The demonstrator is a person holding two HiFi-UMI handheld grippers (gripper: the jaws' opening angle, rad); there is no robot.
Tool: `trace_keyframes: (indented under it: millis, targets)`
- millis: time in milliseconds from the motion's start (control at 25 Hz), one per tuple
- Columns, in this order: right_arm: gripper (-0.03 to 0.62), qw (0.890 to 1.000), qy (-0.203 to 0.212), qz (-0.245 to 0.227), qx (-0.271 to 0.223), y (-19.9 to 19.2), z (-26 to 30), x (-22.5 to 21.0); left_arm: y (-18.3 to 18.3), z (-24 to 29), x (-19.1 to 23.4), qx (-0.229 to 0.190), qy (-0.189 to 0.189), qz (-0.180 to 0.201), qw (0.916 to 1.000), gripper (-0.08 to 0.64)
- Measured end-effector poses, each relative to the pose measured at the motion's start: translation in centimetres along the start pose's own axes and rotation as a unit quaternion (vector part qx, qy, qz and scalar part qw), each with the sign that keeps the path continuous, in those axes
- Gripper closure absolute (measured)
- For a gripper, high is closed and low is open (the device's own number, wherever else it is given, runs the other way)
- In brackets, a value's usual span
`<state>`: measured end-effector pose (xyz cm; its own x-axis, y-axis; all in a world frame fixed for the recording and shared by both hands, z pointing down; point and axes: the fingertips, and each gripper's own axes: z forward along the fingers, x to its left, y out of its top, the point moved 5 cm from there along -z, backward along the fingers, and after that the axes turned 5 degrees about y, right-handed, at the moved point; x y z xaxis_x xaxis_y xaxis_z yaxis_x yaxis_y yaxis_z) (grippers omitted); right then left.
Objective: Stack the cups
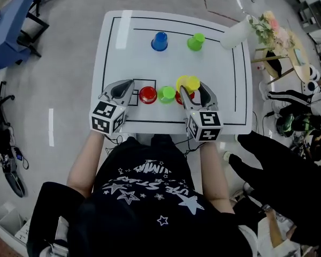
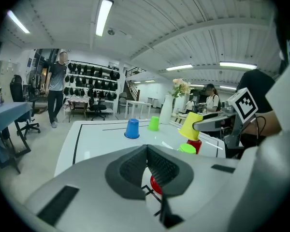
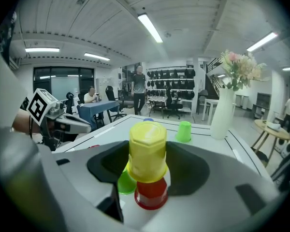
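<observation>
Pinched at its sides between the jaws of the right gripper: an upside-down yellow cup, slightly tilted. Directly beneath it, a red cup, upside down on the white table; touching or apart, not clear. Just beside that pair at 9 o'clock, a lime-green cup. Next along at 9 o'clock, a second red cup. Close at 9 o'clock of that one, the left gripper, jaws pressed together on nothing. Well apart toward 12 o'clock, across the table, a blue cup and a far green cup, near each other. At 1 o'clock, on the table's corner, a white vase of flowers.
</observation>
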<state>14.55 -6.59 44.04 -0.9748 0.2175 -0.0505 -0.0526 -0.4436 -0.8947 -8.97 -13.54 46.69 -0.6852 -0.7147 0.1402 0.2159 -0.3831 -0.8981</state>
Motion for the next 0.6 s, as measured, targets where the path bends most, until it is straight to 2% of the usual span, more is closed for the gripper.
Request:
trace_keyframes:
  millis: [280,520,600]
  targets:
    - [0.348,1.0,-0.005,-0.003,0.017,-1.6,-0.6,2.6,-0.8,-0.8,0.2,0.005,-0.024,0.009,0.9997,0.549]
    - [0.344,1.0,-0.016,-0.007,0.022,-1.9,-0.7,2.9,-1.3,-1.3,0.4,0.01,-0.038,0.015,0.9991,0.549]
    - [0.306,1.0,-0.014,-0.005,0.017,-1.7,-0.8,3.0,-1.3,-1.4,0.4,0.011,-0.04,0.016,0.999,0.549]
